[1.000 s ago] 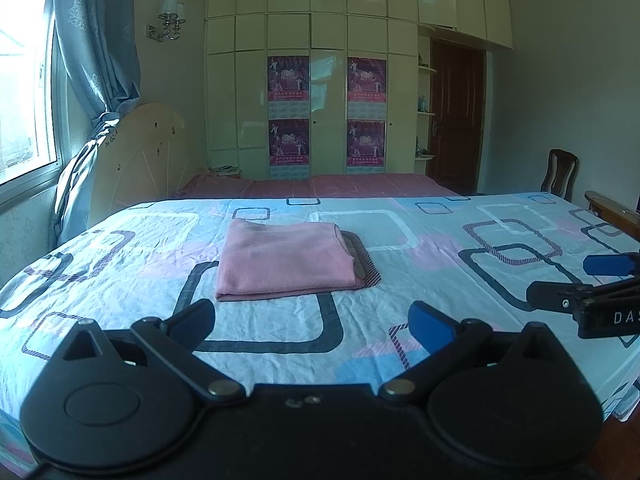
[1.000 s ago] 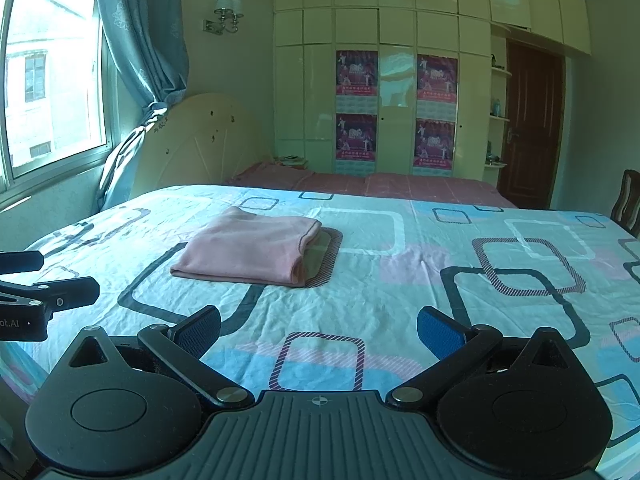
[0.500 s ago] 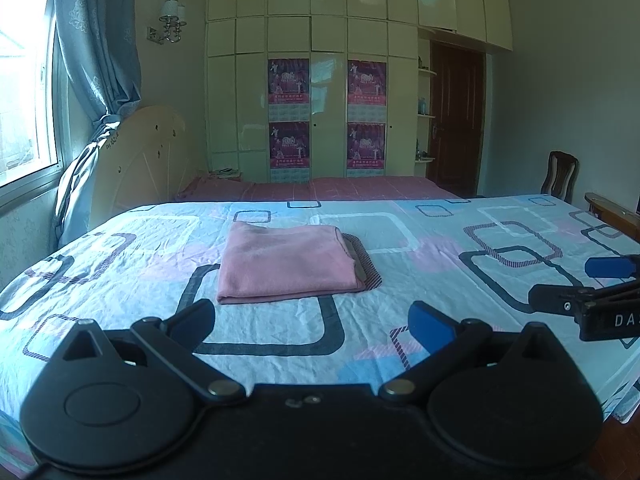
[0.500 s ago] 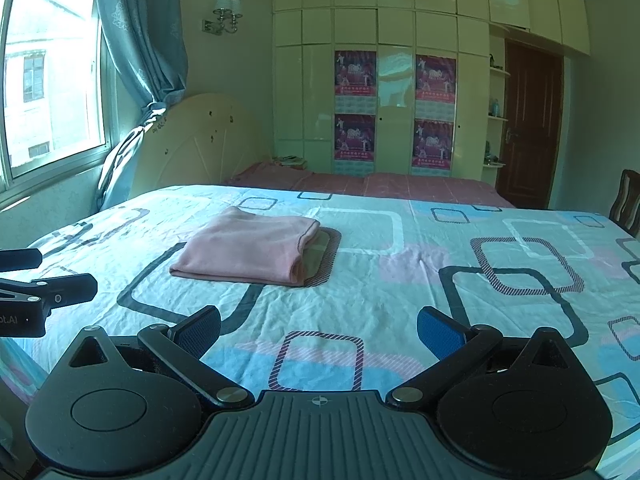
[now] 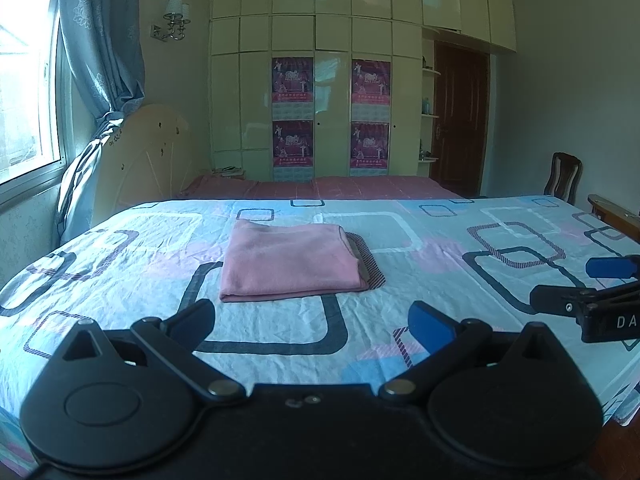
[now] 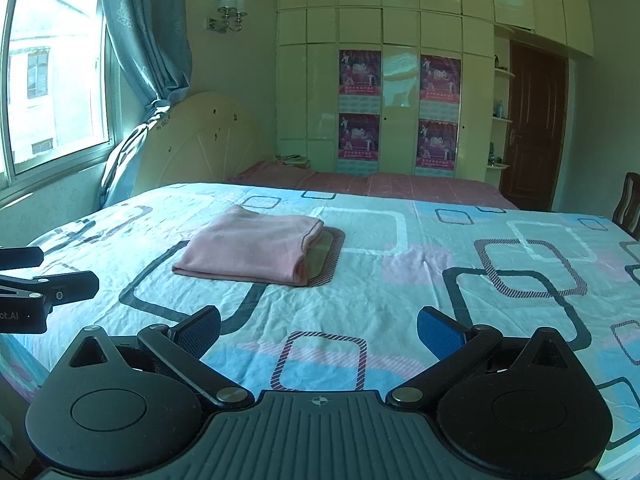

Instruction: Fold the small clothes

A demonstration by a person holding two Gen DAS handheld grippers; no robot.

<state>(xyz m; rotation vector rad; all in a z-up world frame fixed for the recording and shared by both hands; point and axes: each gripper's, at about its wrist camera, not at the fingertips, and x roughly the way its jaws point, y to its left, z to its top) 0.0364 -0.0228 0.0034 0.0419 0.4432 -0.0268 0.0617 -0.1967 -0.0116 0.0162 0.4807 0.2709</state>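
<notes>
A bedroom with a tall cream wardrobe [image 5: 316, 92] along the back wall, four purple posters [image 5: 292, 80] on its doors, and a dark wooden door [image 5: 460, 124] at the right of the frame. A blue curtain [image 5: 100, 52] hangs by the window [image 6: 52, 72] at upper left. Filling the lower half is a bed sheet [image 5: 420, 264] printed with rounded squares. The folded pink garment [image 5: 288, 264] lies flat on it, centre-left in both views, touched by neither tool. The left gripper [image 5: 312, 320] sits at the bottom of its frame with its jaws spread wide and nothing between them. The right gripper [image 6: 319, 326] is likewise wide apart and empty, low over the near edge of the sheet; its blue-padded fingers [image 5: 610, 268] also show at the right edge of the left view.
</notes>
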